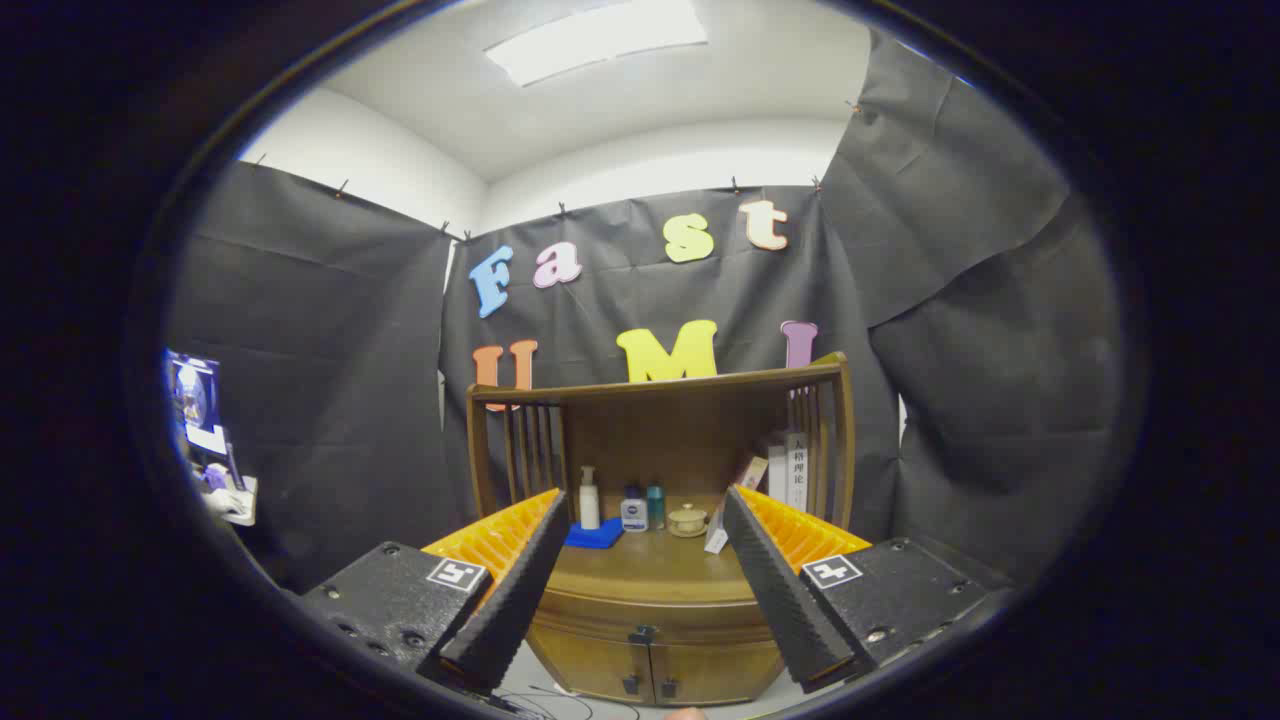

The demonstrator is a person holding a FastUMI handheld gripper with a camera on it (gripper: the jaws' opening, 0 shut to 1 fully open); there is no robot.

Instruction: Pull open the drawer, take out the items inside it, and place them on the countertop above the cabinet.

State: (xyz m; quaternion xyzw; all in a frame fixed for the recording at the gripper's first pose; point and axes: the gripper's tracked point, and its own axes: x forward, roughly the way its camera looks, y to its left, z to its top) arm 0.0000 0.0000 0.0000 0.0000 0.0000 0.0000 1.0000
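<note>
- Ahead of the gripper [645, 580], between and beyond its spread fingers [510, 590], stands the wooden cabinet [655, 610] that the task concerns.
- Drawer [640, 612]: a curved front band just under the top surface, with a small dark pull at its middle; it looks flush and shut, so opening it is judged not yet begun.
- Items inside the drawer: hidden behind the closed front (what they are cannot be told).
- Table, meaning the cabinet's top surface [650, 565]: the place where the items are to go; bare wood lies toward its front edge.
- Fingers: released, wide apart, holding nothing, well short of the pull.
- Task standing: nothing done as far as can be seen; opening, taking out and setting down all remain.
- Standing on the table toward its back: a white pump bottle [589, 498], a small white jar with a blue lid [634, 511], a teal bottle [655, 505], a lidded ceramic cup [688, 520], a blue cloth [594, 536], a tilted white card [716, 540].
- Slatted side rails [520, 440] and a back panel enclose the table; books or boxes [785, 470] lean at its far side.
- Two lower doors [650, 675] sit beneath the drawer.
- Obstruction (a judgement): none before the pull; the back row of things narrows the free room on the table.
</note>
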